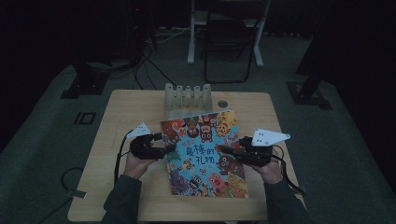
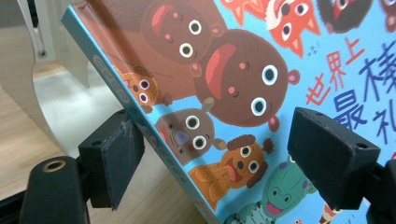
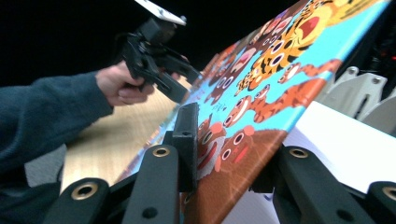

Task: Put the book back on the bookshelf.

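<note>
The right claw [image 3: 224, 154] is clamping the front cover of the picture book [image 1: 205, 154] at its right edge and lifting it, so white pages are showing beneath, while the left claw [image 2: 219, 154] is straddling the spine edge with its jaws standing apart, one pad looking close to or touching the spine. The book is lying mid-bench [image 1: 126, 196], just in front of the slotted book rack [image 1: 187, 100]. Judging by this, opening is barely begun; the cover is raised only partway.
</note>
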Tool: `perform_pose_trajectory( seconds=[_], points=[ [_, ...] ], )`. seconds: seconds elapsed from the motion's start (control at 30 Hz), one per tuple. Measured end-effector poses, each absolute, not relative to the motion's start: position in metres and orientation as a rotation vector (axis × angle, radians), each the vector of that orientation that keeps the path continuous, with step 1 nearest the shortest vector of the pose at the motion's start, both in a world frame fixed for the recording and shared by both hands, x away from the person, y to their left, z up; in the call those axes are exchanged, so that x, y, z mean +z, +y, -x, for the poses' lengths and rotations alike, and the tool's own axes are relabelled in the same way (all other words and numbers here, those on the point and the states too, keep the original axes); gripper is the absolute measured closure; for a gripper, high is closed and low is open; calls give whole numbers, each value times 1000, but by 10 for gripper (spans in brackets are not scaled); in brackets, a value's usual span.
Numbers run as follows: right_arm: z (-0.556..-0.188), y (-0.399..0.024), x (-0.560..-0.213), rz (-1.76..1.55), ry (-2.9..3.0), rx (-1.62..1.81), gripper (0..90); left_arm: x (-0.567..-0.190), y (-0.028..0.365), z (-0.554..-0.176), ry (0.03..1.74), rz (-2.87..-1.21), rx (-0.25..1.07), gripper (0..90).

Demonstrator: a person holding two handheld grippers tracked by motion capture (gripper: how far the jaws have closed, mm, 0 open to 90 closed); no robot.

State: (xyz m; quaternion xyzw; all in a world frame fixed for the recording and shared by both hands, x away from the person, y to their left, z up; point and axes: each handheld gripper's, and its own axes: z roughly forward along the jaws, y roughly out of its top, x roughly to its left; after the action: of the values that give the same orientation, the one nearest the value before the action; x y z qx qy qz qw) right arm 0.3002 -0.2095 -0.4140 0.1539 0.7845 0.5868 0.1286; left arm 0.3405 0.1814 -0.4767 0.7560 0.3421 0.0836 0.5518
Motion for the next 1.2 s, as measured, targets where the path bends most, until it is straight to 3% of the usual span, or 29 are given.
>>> perform_pose_trajectory(
  seconds=[0.37,1.03,1.2],
  points=[
    [-307,-217,-413,-461,2316,1664,664,-470,181,-333,793,-1757,223,198],
    [-314,-233,-426,-589,2247,1454,506,-436,169,-302,668,-1692,310,227],
    [-315,-239,-434,-608,2231,1441,481,-431,165,-293,644,-1700,327,289]
  ],
)
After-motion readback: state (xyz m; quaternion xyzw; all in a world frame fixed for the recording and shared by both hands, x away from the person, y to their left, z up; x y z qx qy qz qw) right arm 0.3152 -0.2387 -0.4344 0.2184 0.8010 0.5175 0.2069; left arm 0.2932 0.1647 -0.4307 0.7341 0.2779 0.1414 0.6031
